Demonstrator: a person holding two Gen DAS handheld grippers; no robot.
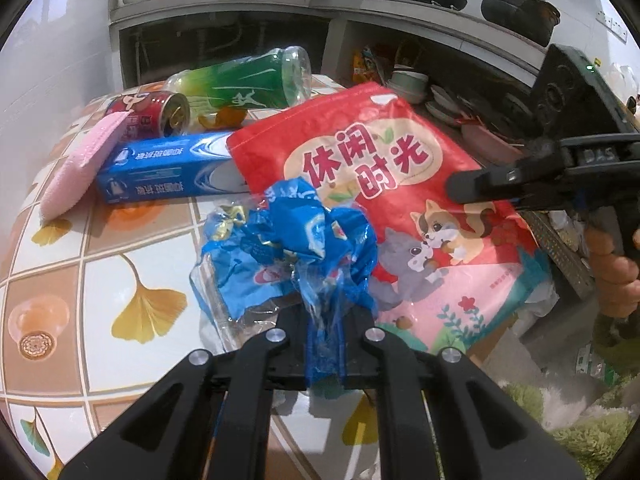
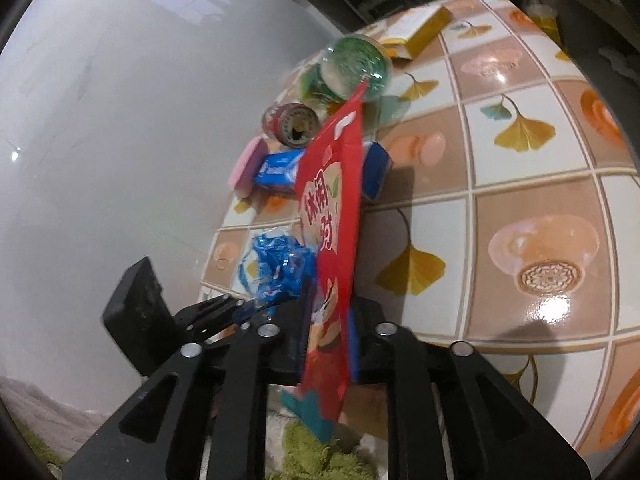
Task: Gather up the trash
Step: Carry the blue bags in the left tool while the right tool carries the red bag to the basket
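Left gripper (image 1: 326, 320): jaws nearly closed, pinching a crumpled blue plastic wrapper (image 1: 296, 240); the wrapper bunches up ahead of the fingertips, above the table edge.

Right gripper (image 2: 330, 316): jaws a little apart with a red snack bag (image 2: 334, 216) standing edge-on between them; whether the pads press on the bag cannot be told. In the left wrist view this gripper (image 1: 460, 188) reaches in from the right, its tips at the bag's (image 1: 400, 184) right edge, with a person's hand (image 1: 614, 272) on the handle below.

Red snack bag: printed with cartoon cats and large characters; lifted and tilted over the near corner of the table (image 1: 120, 272), just beside the blue wrapper.

Table: covered in a cloth of tile squares and yellow leaves.

Blue box (image 1: 168, 172): long, lying flat, partly behind the red bag.

Pink sponge (image 1: 80, 168): leaning against the left end of the blue box.

Red can (image 1: 156, 114): on its side, open end facing the camera, behind the box.

Green bottle (image 1: 244, 80): clear plastic, lying on its side behind the can.

Yellow carton (image 2: 420, 28): flat, farther back on the table, seen from the right wrist.

Green rug (image 2: 320, 452): on the floor below the table edge.
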